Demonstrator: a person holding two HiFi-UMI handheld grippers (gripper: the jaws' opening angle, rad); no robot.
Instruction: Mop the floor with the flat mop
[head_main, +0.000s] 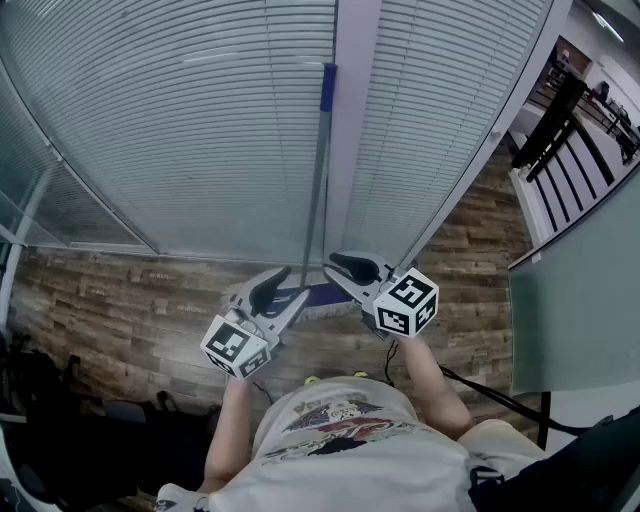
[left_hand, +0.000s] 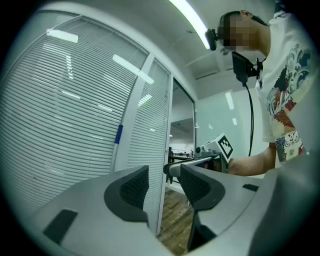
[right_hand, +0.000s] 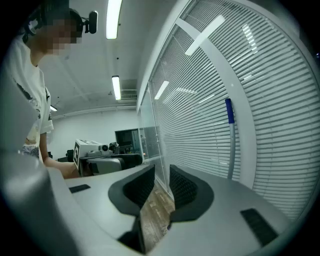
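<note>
Both empty, left gripper (head_main: 298, 282) spread wide, right gripper (head_main: 328, 265) narrowly apart; best to pinch flat mop handle (head_main: 318, 180) at 12 o'clock mid-shaft.

wood-plank floor (head_main: 130, 300); flat mop (head_main: 320, 180) stands on it, head down

Printed white T-shirt (head_main: 345, 450), grey marker-cubed left gripper (head_main: 290, 287)
</note>
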